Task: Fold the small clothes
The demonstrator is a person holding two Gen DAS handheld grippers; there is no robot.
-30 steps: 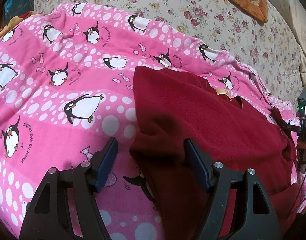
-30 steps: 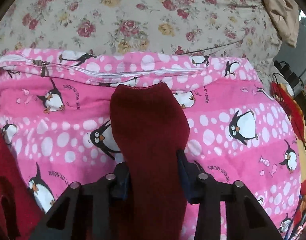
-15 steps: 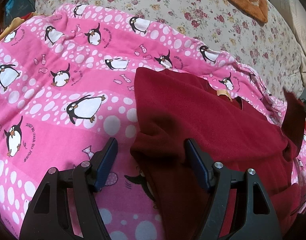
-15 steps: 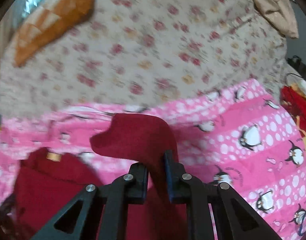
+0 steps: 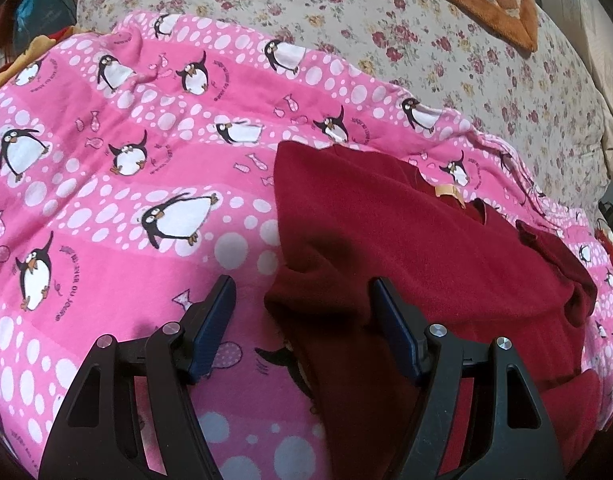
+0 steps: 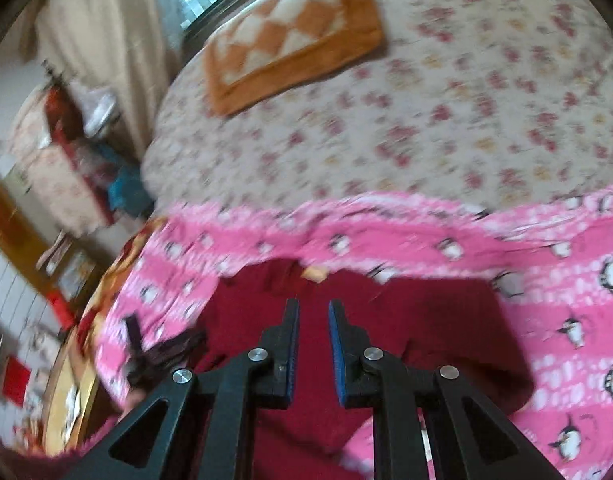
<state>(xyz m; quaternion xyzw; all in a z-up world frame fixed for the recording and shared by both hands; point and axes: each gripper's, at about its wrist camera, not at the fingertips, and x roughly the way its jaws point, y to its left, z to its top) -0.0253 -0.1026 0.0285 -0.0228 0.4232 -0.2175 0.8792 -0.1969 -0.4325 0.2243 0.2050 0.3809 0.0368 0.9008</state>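
The left gripper stands spread wide over the pink penguin-print fleece blanket. A bunched fold of the dark red knitted child's sweater lies between its blue pads, unpinched. The right gripper hangs above the blanket with its jaws drawn to a narrow slit; the blur hides whether any cloth is caught there. The sweater lies flat on the blanket's right half, its small tan neck label toward the blanket's far edge. One sleeve is doubled over the body. I'd reckon it light, limp and a little clingy against the fleece, so it will sag and drag rather than slide. Best taken at a doubled edge such as a cuff, hem corner or shoulder seam.
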